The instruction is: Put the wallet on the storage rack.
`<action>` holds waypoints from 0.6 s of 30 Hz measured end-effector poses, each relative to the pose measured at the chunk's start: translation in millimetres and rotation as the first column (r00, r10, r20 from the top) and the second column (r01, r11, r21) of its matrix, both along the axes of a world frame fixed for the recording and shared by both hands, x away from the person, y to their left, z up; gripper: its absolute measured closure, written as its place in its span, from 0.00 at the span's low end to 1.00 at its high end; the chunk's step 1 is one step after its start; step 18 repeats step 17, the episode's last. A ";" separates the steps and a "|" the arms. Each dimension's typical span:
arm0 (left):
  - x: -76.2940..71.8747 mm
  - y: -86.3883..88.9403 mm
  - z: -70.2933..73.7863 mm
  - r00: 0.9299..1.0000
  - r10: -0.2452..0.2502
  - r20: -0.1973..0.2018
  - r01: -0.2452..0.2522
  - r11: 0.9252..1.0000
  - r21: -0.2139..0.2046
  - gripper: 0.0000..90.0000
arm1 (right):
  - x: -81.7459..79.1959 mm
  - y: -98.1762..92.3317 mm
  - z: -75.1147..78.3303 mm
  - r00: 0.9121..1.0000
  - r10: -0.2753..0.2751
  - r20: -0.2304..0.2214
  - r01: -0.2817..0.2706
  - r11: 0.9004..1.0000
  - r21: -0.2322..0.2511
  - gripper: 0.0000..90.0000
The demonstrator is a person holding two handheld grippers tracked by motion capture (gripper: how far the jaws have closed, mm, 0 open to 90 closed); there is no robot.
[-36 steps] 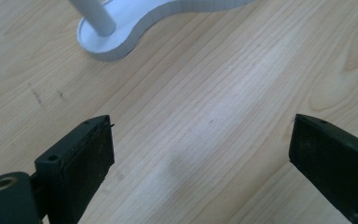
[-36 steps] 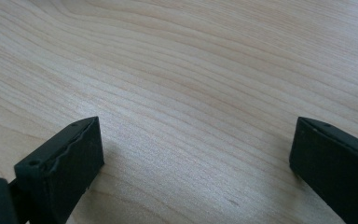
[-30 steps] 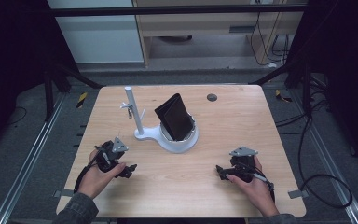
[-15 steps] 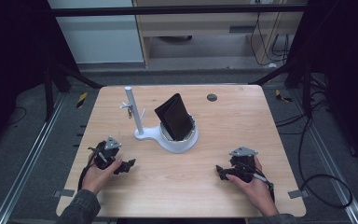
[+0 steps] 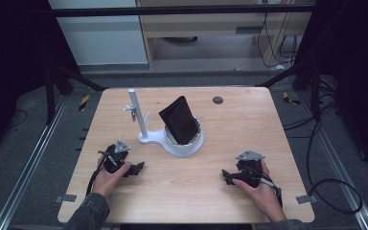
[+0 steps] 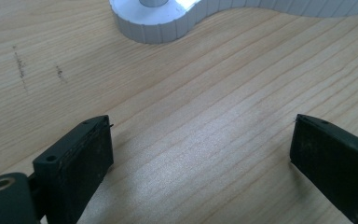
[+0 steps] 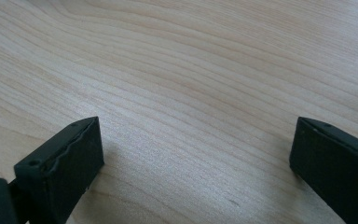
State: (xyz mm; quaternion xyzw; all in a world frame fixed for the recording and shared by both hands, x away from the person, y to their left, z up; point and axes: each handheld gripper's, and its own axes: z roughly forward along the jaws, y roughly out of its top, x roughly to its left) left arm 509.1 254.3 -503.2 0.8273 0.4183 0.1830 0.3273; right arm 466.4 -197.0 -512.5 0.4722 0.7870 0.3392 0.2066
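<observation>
A black wallet [image 5: 179,120] stands tilted in the round cup of a white stand [image 5: 172,143], whose thin white post [image 5: 137,113] rises at its left. My left gripper [image 5: 135,168] rests low on the wooden table [image 5: 249,124] at the front left, open, jaws wide apart with bare wood between them [image 6: 200,140]; the stand's ribbed base [image 6: 168,23] lies just ahead of it. At the front right my right gripper [image 5: 230,176] also rests on the table, open, nothing between its jaws [image 7: 196,140].
A small dark round disc [image 5: 217,100] sits in the table near its back edge. Metal rails [image 5: 24,167] and cables [image 5: 335,187] run on the floor to both sides. Cabinets stand behind the table.
My left gripper has shifted slightly toward the table's front-left. The right gripper, wallet and stand have stayed put.
</observation>
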 end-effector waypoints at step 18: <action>2.8 1.3 -5.2 0.999 0.039 0.015 -0.039 0.999 -0.023 0.00 | -0.9 0.1 -0.2 1.000 0.000 0.001 0.000 1.000 -0.001 0.03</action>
